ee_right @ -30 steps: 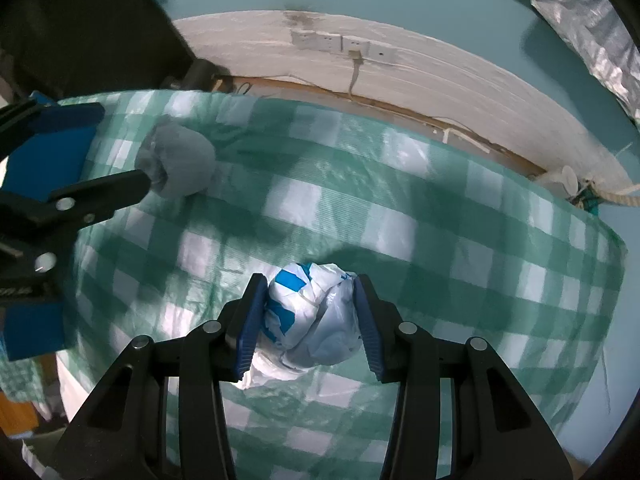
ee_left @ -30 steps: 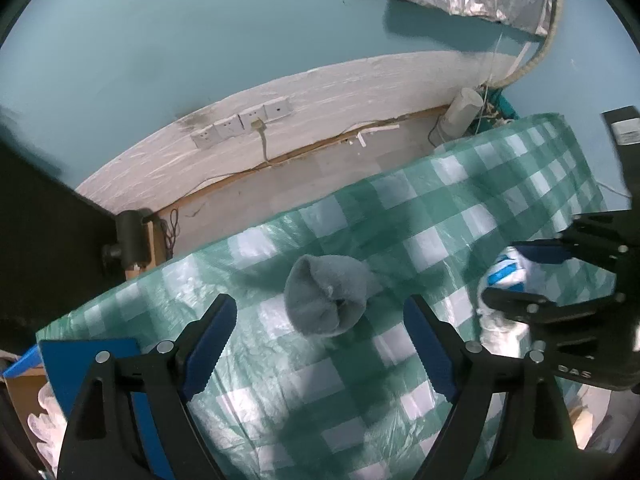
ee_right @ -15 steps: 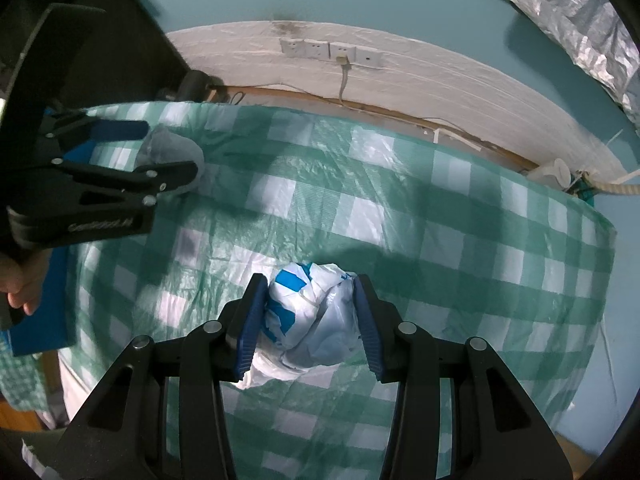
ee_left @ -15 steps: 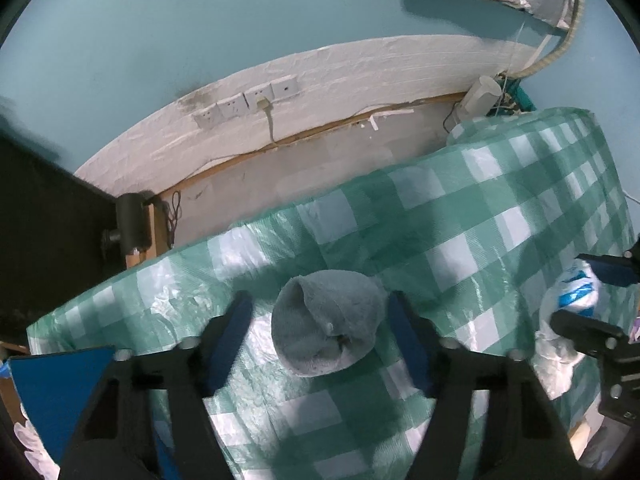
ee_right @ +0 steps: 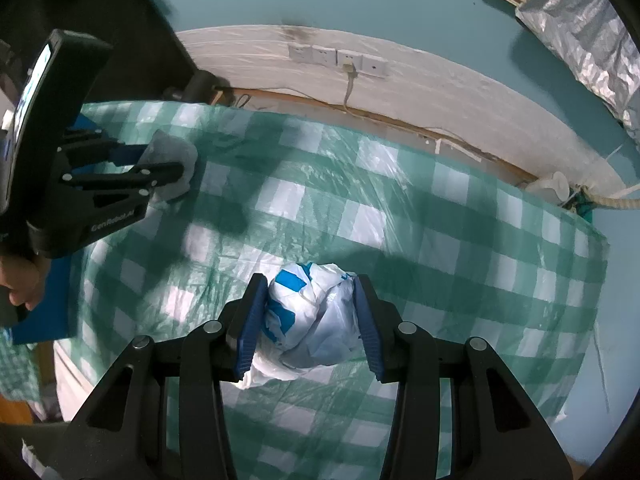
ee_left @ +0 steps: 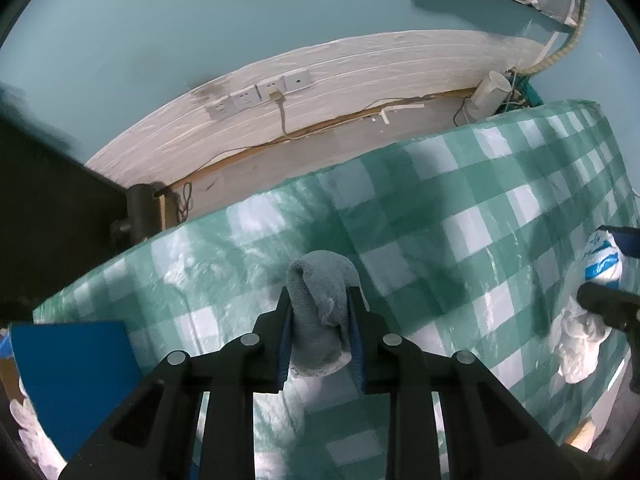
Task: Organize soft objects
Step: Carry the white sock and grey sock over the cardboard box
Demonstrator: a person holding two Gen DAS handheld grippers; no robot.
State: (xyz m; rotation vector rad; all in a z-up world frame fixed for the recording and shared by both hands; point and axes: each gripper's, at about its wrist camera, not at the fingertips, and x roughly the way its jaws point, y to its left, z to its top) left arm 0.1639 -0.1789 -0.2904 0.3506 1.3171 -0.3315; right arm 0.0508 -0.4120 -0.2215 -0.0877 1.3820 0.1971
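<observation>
My left gripper (ee_left: 319, 300) is shut on a rolled grey sock (ee_left: 320, 316), squeezed between its blue pads over the green-and-white checked tablecloth (ee_left: 460, 216). From the right wrist view the left gripper (ee_right: 168, 162) shows at the left with the grey sock (ee_right: 174, 156) in it. My right gripper (ee_right: 309, 292) is shut on a crumpled white-and-blue plastic bag (ee_right: 312, 320), held over the tablecloth (ee_right: 460, 248). The bag (ee_left: 592, 276) also shows at the right edge of the left wrist view.
A blue box (ee_left: 76, 376) stands at the table's left end. Beyond the far table edge are the floor, a white wall strip with sockets (ee_left: 260, 94) and a white container (ee_left: 486, 92). A dark cabinet (ee_left: 44, 208) stands at the left.
My left gripper moved forward around the grey sock and shut on it. My right gripper stays shut on the plastic bag and has barely moved.
</observation>
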